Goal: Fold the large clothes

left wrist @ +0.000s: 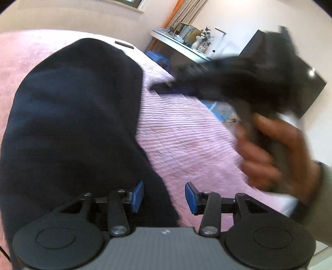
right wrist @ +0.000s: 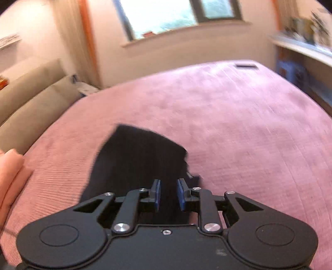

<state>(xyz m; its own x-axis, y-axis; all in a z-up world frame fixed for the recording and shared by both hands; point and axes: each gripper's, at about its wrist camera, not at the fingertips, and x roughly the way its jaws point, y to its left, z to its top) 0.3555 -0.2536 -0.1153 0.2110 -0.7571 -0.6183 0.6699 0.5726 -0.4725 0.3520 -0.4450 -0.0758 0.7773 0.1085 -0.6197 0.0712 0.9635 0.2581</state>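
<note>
A large dark navy garment [left wrist: 70, 124] lies on the pink bedspread [left wrist: 186, 141] and fills the left of the left wrist view. My left gripper [left wrist: 164, 197] is open, its blue pads just above the garment's right edge. In the right wrist view a dark part of the garment [right wrist: 141, 157] runs between the blue pads of my right gripper [right wrist: 168, 194], whose jaws are partly closed around it; whether they pinch it is unclear. The right gripper also shows blurred in the left wrist view [left wrist: 238, 79], held by a hand [left wrist: 274, 149].
A white desk [left wrist: 178, 41] with books and a vase stands beyond the bed. A dark screen [left wrist: 307, 83] is on the right wall. A beige headboard [right wrist: 31, 99] and a window [right wrist: 176, 14] lie beyond the bed. A small dark object [right wrist: 245, 66] lies at the far edge.
</note>
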